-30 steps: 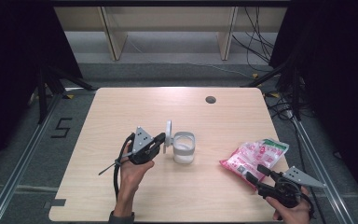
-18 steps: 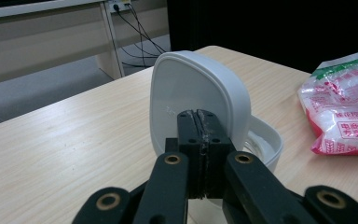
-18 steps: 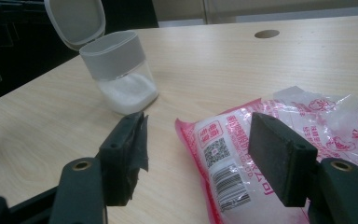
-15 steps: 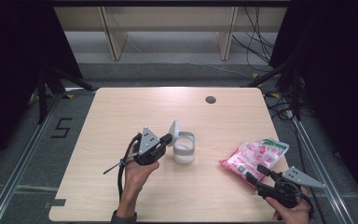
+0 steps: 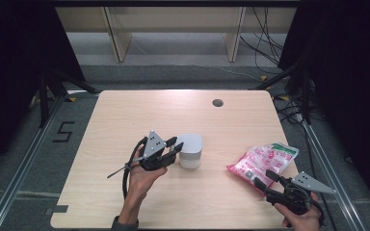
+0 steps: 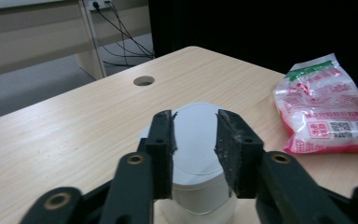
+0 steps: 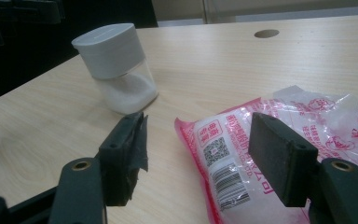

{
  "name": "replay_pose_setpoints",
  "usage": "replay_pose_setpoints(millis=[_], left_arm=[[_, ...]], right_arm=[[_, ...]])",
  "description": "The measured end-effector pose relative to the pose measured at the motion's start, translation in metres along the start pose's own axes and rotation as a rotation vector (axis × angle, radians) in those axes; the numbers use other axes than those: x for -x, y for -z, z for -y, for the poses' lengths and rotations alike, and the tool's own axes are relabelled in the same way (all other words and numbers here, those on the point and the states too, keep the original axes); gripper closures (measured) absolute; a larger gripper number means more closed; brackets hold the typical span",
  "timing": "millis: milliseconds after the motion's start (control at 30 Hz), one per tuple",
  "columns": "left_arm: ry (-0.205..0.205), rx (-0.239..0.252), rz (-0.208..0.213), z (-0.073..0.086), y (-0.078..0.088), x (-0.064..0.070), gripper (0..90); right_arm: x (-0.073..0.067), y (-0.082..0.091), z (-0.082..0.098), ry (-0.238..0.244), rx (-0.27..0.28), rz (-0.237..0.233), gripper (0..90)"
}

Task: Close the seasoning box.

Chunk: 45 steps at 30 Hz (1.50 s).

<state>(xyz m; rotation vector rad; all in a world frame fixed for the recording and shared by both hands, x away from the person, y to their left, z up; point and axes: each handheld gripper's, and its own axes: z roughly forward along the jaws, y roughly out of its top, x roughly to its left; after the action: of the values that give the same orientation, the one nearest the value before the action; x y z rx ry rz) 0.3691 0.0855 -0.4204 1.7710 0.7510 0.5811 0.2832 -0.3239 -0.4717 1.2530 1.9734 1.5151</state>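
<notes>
beside the lidded white jar point(image 5: 191, 150), my left claw point(image 5: 175, 146) has just been opening, released; my right claw point(image 5: 265, 177) gapes at the pink bag point(image 5: 264, 160).

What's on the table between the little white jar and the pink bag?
Nothing: bare light wooden tabletop separates the small clear jar with a white lid from the pink-and-white plastic bag. The high view and the right gripper view both show that gap.

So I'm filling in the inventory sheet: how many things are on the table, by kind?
Clear jar with a grey lid: 1
Pink and white printed plastic bag: 1
Total: 2
</notes>
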Motion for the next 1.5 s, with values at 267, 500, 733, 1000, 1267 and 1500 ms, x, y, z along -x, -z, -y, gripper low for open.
replay_pose_setpoints(millis=[267,500,733,1000,1267,1500], left_arm=[[-0.001,-0.014,-0.011,-0.003,0.000,0.009,41.8],[0.026,-0.019,0.023,0.004,0.008,0.018,31.7],[0.069,-0.011,0.024,0.019,0.015,0.020,28.6],[0.039,-0.033,0.066,0.027,0.015,0.028,25.2],[0.040,-0.042,0.059,0.035,0.017,0.033,25.3],[0.063,-0.043,0.053,0.045,0.019,0.033,25.0]], right_arm=[[-0.001,-0.001,0.000,-0.013,0.009,-0.010,37.0],[-0.001,-0.002,0.001,-0.009,0.018,-0.013,36.8],[-0.002,-0.002,0.001,-0.010,0.005,-0.025,36.4],[-0.001,-0.001,0.001,0.014,-0.001,-0.010,36.4],[-0.002,-0.001,0.001,0.018,-0.003,-0.014,36.3],[-0.005,-0.004,0.002,0.029,0.006,-0.035,35.6]])
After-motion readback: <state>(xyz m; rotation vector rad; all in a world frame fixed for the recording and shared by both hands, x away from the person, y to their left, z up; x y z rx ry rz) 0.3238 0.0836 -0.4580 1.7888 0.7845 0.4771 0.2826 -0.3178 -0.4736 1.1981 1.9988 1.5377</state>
